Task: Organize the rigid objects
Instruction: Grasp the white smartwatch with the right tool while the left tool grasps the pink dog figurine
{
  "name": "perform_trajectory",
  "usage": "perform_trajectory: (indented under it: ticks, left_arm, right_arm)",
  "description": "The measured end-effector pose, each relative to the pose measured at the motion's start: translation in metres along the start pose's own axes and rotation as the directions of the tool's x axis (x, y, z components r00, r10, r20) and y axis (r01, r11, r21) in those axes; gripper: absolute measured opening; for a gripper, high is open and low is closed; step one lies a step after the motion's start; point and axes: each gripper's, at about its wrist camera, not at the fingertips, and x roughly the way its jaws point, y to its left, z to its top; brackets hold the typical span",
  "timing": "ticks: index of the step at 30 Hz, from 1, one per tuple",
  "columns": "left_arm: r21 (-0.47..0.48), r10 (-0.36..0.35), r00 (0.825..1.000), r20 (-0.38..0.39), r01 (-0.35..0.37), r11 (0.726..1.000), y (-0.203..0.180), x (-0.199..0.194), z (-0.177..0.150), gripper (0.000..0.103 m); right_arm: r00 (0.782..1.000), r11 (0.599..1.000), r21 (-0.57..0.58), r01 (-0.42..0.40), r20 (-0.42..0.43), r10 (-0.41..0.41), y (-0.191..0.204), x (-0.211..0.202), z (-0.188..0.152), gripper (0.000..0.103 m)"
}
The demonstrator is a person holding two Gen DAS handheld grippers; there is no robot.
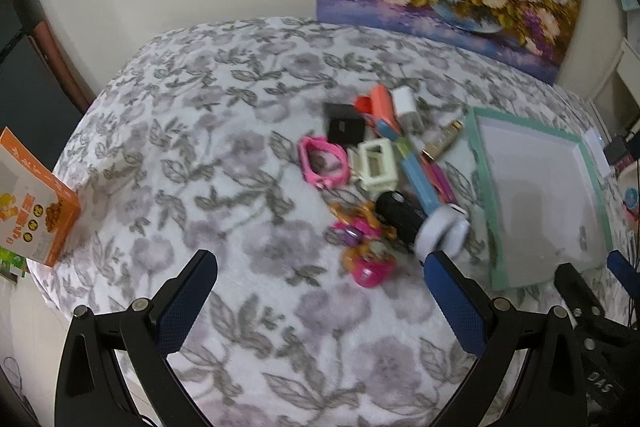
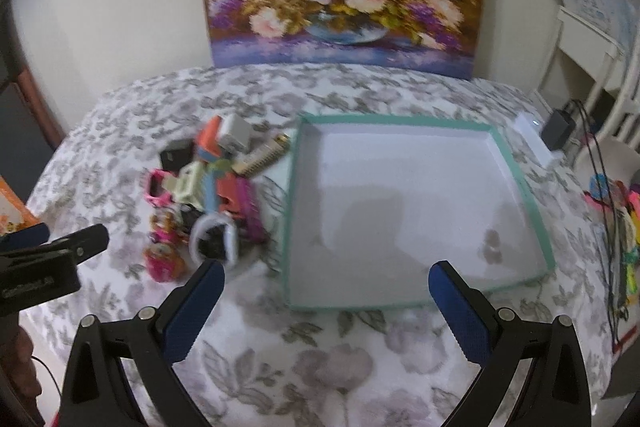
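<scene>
Teal-rimmed tray (image 2: 516, 163) sits bare on floral cloth (image 2: 320, 367), with the clutter pile (image 1: 384, 179) just beside its left edge. Left gripper (image 1: 320, 267) and right gripper (image 2: 326, 277) hover, jaws spread wide, gripping nothing.

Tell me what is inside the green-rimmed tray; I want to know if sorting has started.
The tray holds no objects: only its bare white floor with shadows and a small smudge-like mark near the right corner. Both grippers hover open. The near wall hides a thin strip of floor.
</scene>
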Motion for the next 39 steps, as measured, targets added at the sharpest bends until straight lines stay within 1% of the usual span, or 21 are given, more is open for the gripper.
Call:
perform_trajectory:
  ticks: [4,8,11,14,16,18,21,25,27,32,34,35,36,39]
  left_arm:
    - [-0.008,0.016,1.0,-0.011,-0.016,1.0,0.015,0.007,0.008,0.103]
    - [0.011,0.018,0.999,-0.046,-0.018,1.0,0.017,0.024,0.007,0.103]
    - [0.012,0.0,0.997,-0.082,0.001,1.0,0.015,0.039,0.004,0.103]
    - [0.04,-0.014,0.995,-0.103,0.018,0.999,0.007,0.05,0.0,0.103]
    - [0.062,-0.035,0.992,-0.12,0.043,0.997,-0.002,0.057,-0.004,0.103]
    - [0.08,-0.05,0.99,-0.134,0.061,0.995,-0.008,0.062,-0.006,0.103]
    - [0.114,-0.043,0.988,-0.145,0.06,0.992,-0.017,0.07,-0.007,0.102]
    - [0.128,-0.058,0.985,-0.163,0.079,0.989,-0.023,0.078,-0.007,0.102]
    - [0.139,-0.057,0.985,-0.164,0.08,0.987,-0.027,0.081,-0.007,0.094]
    - [0.157,-0.063,0.981,-0.183,0.092,0.983,-0.031,0.091,-0.007,0.094]
    - [0.159,-0.065,0.981,-0.183,0.095,0.983,-0.032,0.093,-0.007,0.086]
    - [0.159,-0.068,0.98,-0.186,0.098,0.982,-0.032,0.094,-0.007,0.077]
    - [0.158,-0.071,0.979,-0.191,0.102,0.982,-0.032,0.096,-0.007,0.073]
    - [0.157,-0.09,0.976,-0.196,0.122,0.98,-0.032,0.098,-0.007,0.07]
  right_arm:
    - [0.998,0.998,-0.015,-0.068,-0.007,0.068,0.016,0.001,0.016,0.103]
    - [0.993,0.994,0.013,-0.112,-0.032,0.113,0.027,0.012,0.029,0.103]
    - [0.988,0.99,0.031,-0.135,-0.069,0.137,0.032,0.026,0.032,0.103]
    - [0.982,0.987,0.045,-0.151,-0.104,0.155,0.033,0.039,0.032,0.103]
    - [0.978,0.985,0.059,-0.165,-0.122,0.171,0.033,0.046,0.033,0.1]
    - [0.974,0.982,0.07,-0.175,-0.131,0.183,0.034,0.051,0.034,0.099]
    - [0.968,0.978,0.075,-0.195,-0.143,0.204,0.038,0.058,0.033,0.097]
    - [0.959,0.972,0.079,-0.221,-0.163,0.231,0.045,0.068,0.03,0.089]
    - [0.953,0.969,0.081,-0.234,-0.176,0.245,0.048,0.073,0.028,0.087]
    - [0.942,0.962,0.083,-0.26,-0.196,0.271,0.055,0.081,0.025,0.082]
    - [0.937,0.958,0.085,-0.274,-0.203,0.286,0.057,0.083,0.024,0.081]
    - [0.935,0.957,0.085,-0.277,-0.205,0.288,0.058,0.084,0.024,0.08]
    - [0.934,0.957,0.083,-0.279,-0.209,0.29,0.059,0.086,0.023,0.078]
    - [0.927,0.954,0.086,-0.286,-0.229,0.298,0.063,0.092,0.021,0.076]
